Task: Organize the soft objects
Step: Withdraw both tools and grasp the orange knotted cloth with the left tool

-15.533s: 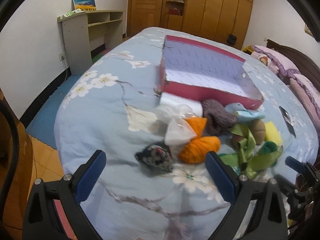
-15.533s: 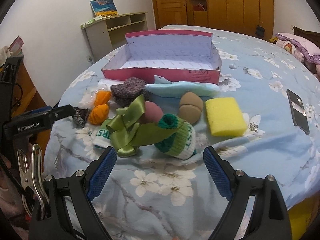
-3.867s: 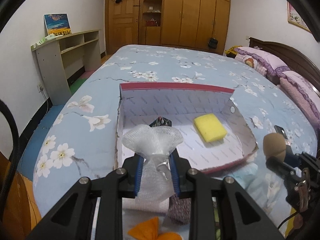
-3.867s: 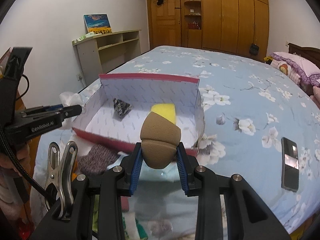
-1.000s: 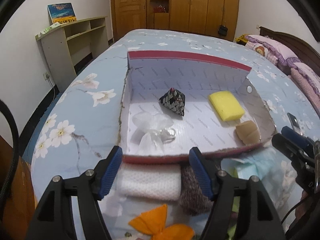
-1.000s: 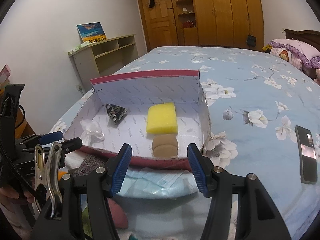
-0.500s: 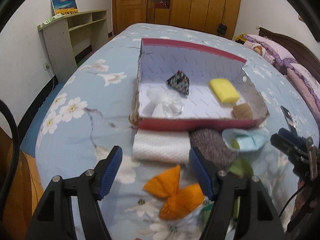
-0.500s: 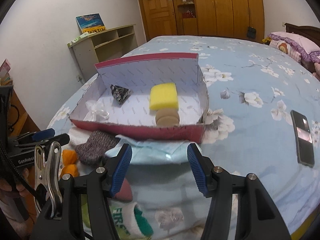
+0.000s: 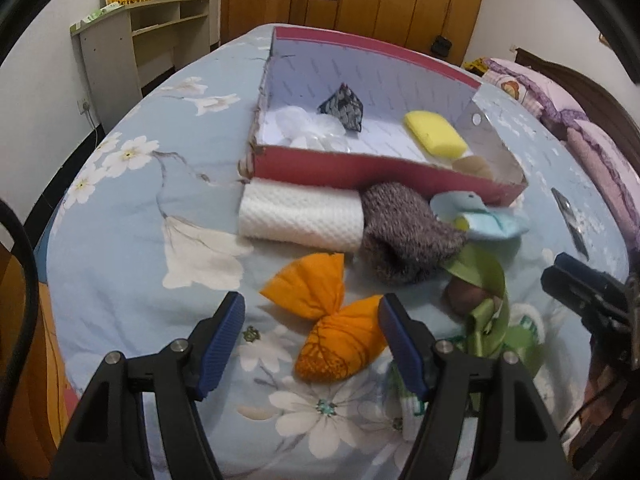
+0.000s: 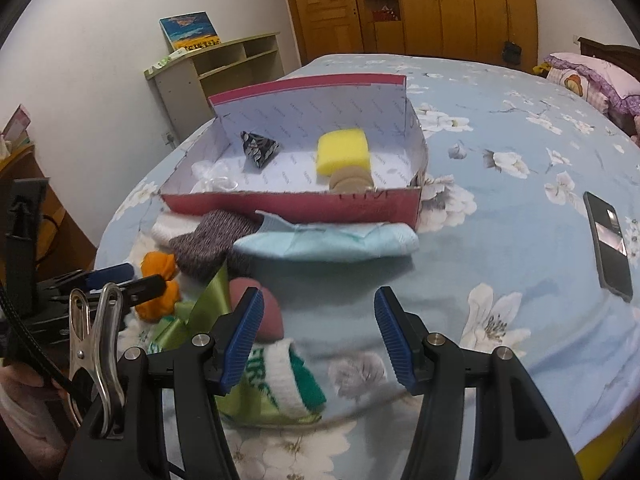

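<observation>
Four soft things already lay inside the pink-walled cardboard box (image 9: 384,170) in the left wrist view: a clear gauzy pouch (image 9: 308,130) at its 9 o'clock end, a dark patterned pyramid sachet (image 9: 344,110) just beyond it, a yellow rectangular sponge (image 9: 436,138) toward 3 o'clock and a tan round puff (image 9: 474,166) against the near wall. The left gripper (image 9: 312,336) stood with its jaws well apart and nothing between the pads, hanging over an orange fabric bow (image 9: 332,316) at 6 o'clock from the box. A white rolled waffle towel (image 9: 300,220) and a grey-brown knitted sock (image 9: 404,236) lay against the box's outer wall, with a pale blue folded cloth (image 9: 480,216) and a green satin ribbon (image 9: 484,308) toward 4 o'clock.

From the right wrist view, the right gripper (image 10: 318,336) was likewise spread wide and empty above bare bedspread (image 10: 500,128), with a maroon rounded puff (image 10: 264,312) and a white-and-green knitted sock (image 10: 288,376) at its 9 o'clock side. A black phone (image 10: 608,240) lay well apart at 3 o'clock.

By my count roughly a third was done; about seven loose items remained outside the box.
</observation>
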The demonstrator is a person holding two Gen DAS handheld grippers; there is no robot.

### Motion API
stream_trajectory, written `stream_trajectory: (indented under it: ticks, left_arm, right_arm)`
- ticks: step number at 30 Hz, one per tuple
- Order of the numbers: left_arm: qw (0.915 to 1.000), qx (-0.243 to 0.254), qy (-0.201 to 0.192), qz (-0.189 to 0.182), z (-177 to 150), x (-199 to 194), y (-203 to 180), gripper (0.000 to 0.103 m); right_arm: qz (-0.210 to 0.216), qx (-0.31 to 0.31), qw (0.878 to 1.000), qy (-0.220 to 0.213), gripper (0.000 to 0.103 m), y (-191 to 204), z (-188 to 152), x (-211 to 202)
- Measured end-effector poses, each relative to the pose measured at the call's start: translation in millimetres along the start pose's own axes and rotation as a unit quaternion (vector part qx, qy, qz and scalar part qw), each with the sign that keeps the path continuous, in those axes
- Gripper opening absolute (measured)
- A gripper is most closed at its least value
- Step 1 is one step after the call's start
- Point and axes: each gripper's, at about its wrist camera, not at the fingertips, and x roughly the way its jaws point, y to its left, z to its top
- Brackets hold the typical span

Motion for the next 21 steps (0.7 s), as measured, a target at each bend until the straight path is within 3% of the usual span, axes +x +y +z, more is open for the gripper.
stream_trajectory:
  ticks: [12, 14, 18, 21]
  left_arm:
    - [0.9998, 0.001, -0.007, -0.021, -11.5, 11.4, -9.3, 0.071]
    - [0.9995, -0.002, -0.008, -0.032, -10.8, 10.8, -8.0, 0.064]
    - [0.9983, 0.006, -0.01, -0.057, -9.9, 7.6, -12.3, 0.033]
    - [0.9981, 0.019, -0.016, -0.057, -10.8, 3.3, -17.2, 0.03]
  right_arm:
    - [-0.004, 0.002, 1.0, 0.019, 0.059, -3.1, -7.4, 17.1]
    - [-0.002, 0.007, 1.0, 0.022, 0.059, -4.1, -8.2, 19.5]
    - [0.0, 0.015, 0.999, 0.03, 0.059, -5.5, -8.9, 24.8]
    - [-0.001, 0.018, 0.999, 0.035, 0.059, -5.4, -8.6, 27.7]
